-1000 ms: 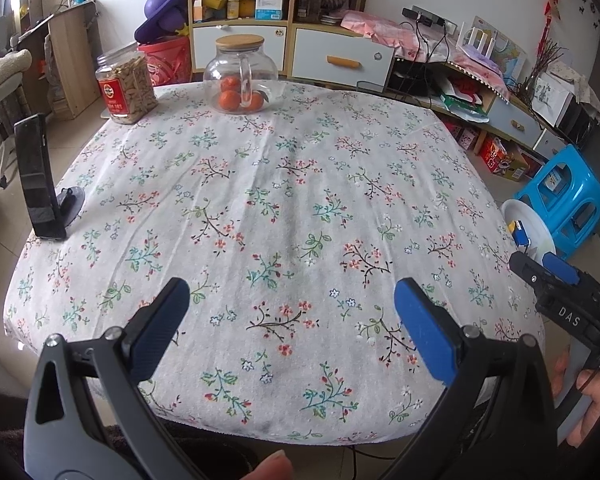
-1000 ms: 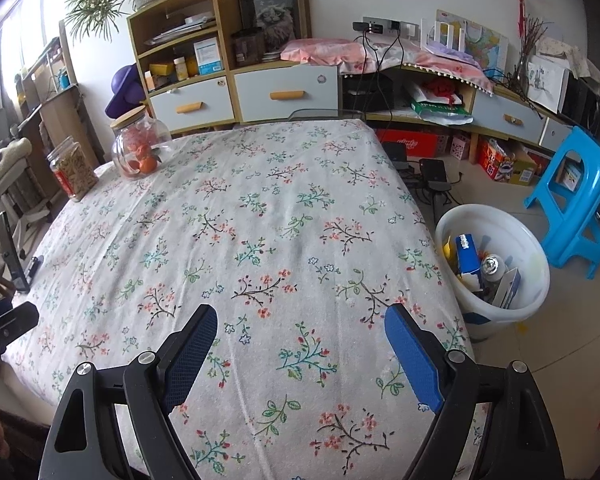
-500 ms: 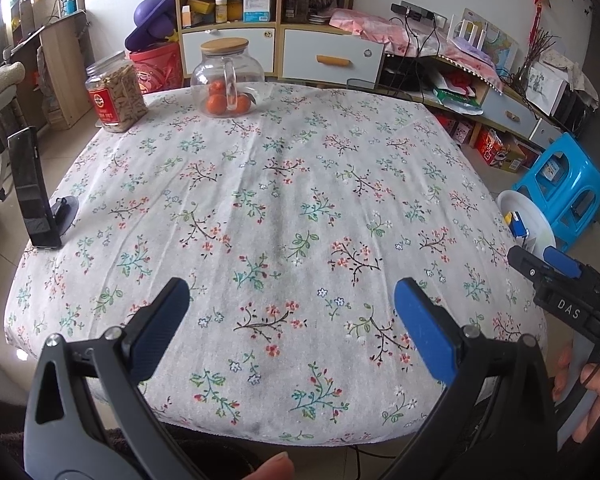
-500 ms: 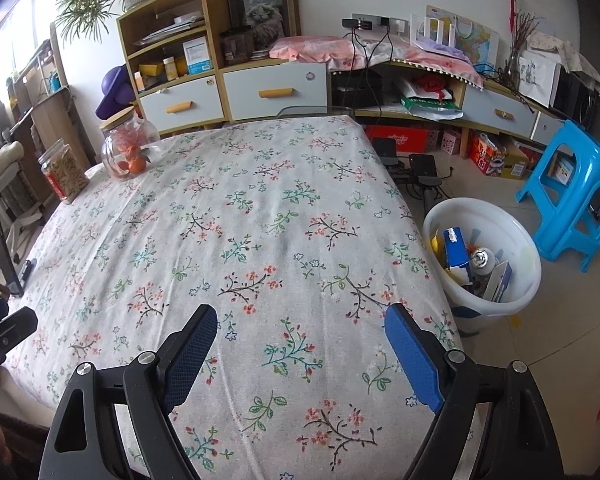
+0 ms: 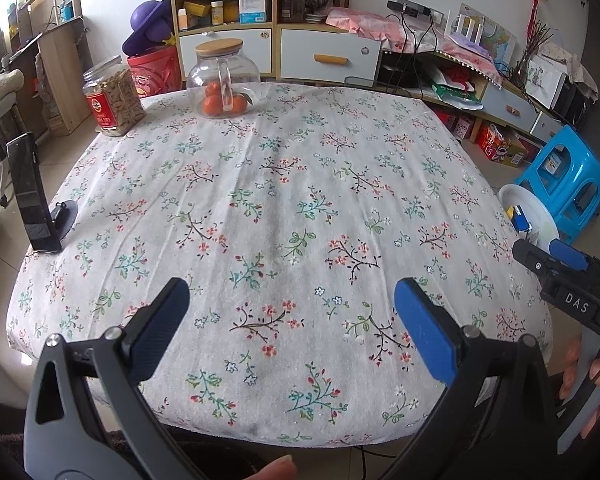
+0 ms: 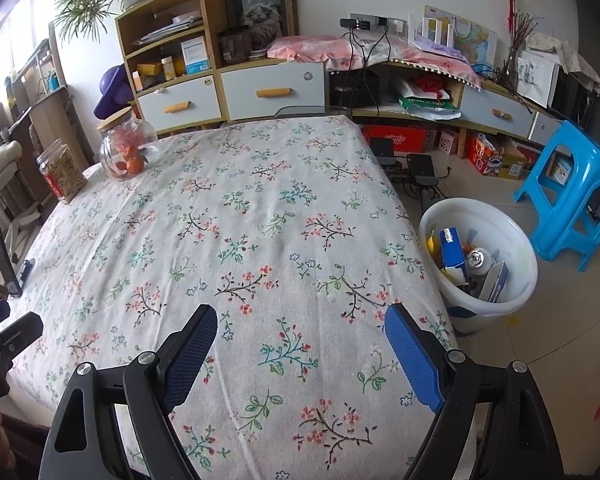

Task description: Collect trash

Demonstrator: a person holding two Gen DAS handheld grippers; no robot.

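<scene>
The trash, boxes and a can, lies in a white bucket on the floor, beyond and to the right of the right gripper, whose fingers stand spread with nothing between them. The left gripper is likewise released over the flowered tablecloth, with a glass jar of oranges and a jar of snacks far ahead of its fingers.

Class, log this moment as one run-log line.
left gripper: open, empty | right gripper: open, empty | white bin: holds trash | table: no trash

trash bin | white, upright | floor beside table | holds boxes, can
</scene>
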